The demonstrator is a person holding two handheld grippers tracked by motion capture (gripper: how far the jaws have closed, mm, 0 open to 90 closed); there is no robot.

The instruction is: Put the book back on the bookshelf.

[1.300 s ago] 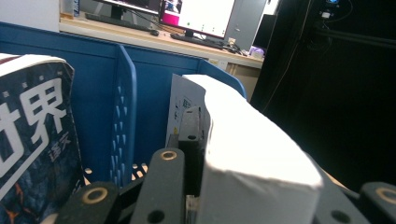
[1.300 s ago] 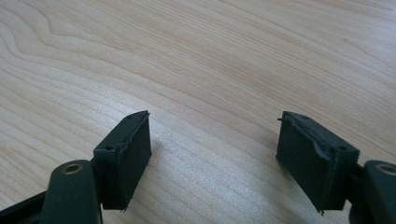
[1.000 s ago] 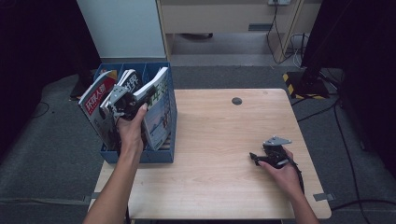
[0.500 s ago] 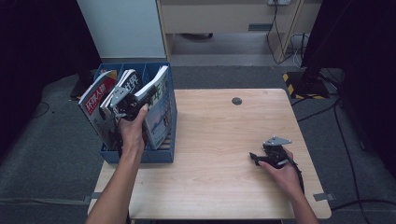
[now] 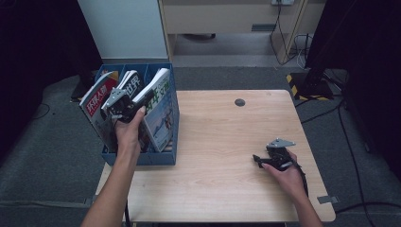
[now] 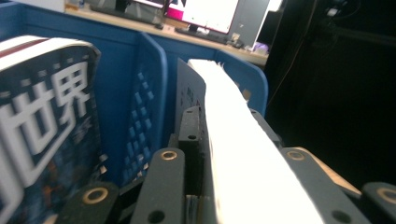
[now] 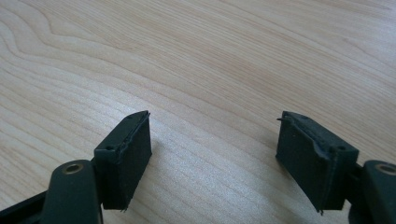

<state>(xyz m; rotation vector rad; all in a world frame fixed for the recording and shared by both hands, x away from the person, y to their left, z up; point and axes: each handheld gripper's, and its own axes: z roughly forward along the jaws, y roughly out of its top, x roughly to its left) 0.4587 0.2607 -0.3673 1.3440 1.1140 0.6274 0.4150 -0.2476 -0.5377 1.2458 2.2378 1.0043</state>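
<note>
Pale wood table carries, at its nine-o'clock edge, a blue file box, and there the left gripper has its jaws clamped on the top edge of the white-edged magazine, which runs between them toward twelve o'clock in the right-hand compartment. Three magazines stand in the box and there are two grippers; the right gripper rests on bare wood near four o'clock, jaws apart and holding nothing. Against the earlier frames, neither hand has visibly shifted.
</note>
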